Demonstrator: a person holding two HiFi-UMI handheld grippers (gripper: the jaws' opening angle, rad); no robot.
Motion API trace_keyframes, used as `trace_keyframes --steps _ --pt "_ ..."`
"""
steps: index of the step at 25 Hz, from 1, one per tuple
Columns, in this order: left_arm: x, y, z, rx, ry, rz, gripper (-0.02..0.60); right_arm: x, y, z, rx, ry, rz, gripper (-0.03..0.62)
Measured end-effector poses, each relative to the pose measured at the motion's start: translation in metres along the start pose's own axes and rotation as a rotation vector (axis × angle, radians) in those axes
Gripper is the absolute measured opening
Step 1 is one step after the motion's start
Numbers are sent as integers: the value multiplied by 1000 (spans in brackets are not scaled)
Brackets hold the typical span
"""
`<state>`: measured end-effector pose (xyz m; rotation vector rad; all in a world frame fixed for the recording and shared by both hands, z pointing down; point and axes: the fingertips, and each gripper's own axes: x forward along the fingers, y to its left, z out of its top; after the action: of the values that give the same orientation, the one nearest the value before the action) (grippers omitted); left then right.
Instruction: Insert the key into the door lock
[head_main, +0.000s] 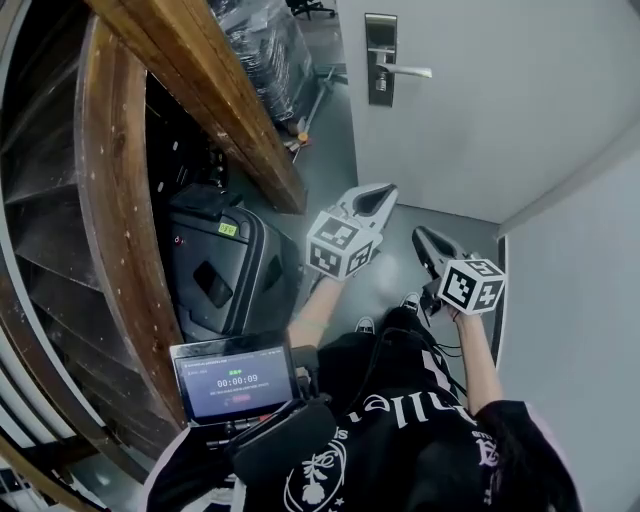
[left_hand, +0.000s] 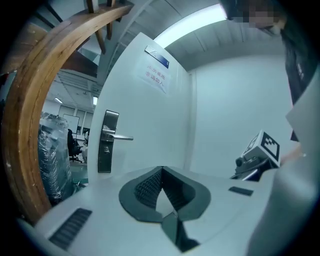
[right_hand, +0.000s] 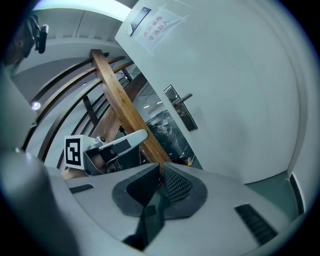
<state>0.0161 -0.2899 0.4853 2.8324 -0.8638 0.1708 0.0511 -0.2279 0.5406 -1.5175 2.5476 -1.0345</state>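
As the person stands short of the white door (head_main: 520, 110), door lock (head_main: 380, 60): a tall metal plate near the door's left edge, well apart from both tools.
Lever handle (head_main: 408, 71): sticks out to the right of the plate, with the keyhole part just below it.
Left hand-held gripper (head_main: 385, 192): held up towards the door, jaws pressed together, nothing seen between them.
Right hand-held gripper (head_main: 420, 236): just beside the left one and lower in the head view, jaws together, nothing visible between them.
Key: cannot be made out in any view.
Notice (left_hand: 156, 76): paper sheet high on the door, above the lock.
Left side: curved wooden handrail (head_main: 200, 100), with a black hard-shell case (head_main: 225, 270) below it.
Screen (head_main: 233, 380): at the person's chest, showing a timer.
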Motion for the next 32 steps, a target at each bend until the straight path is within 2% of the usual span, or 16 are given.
trace_keyframes --steps 6,11,14,19,23,32 --pt "-29 -44 -3 116 22 6 5 -33 15 -18 6 -5 -2 35" --pt "-44 -95 -14 157 49 19 5 -68 22 -37 23 -9 17 35" --pt "-54 -133 -26 137 54 18 5 -100 27 -51 27 -16 30 35" --pt "-86 -198 -54 43 47 53 5 -161 37 -91 39 7 44 35" --pt "-110 -239 -80 34 76 82 5 -204 32 -119 57 3 32 35" --pt "-179 -263 -99 3 74 170 5 -238 61 -166 42 44 61 35"
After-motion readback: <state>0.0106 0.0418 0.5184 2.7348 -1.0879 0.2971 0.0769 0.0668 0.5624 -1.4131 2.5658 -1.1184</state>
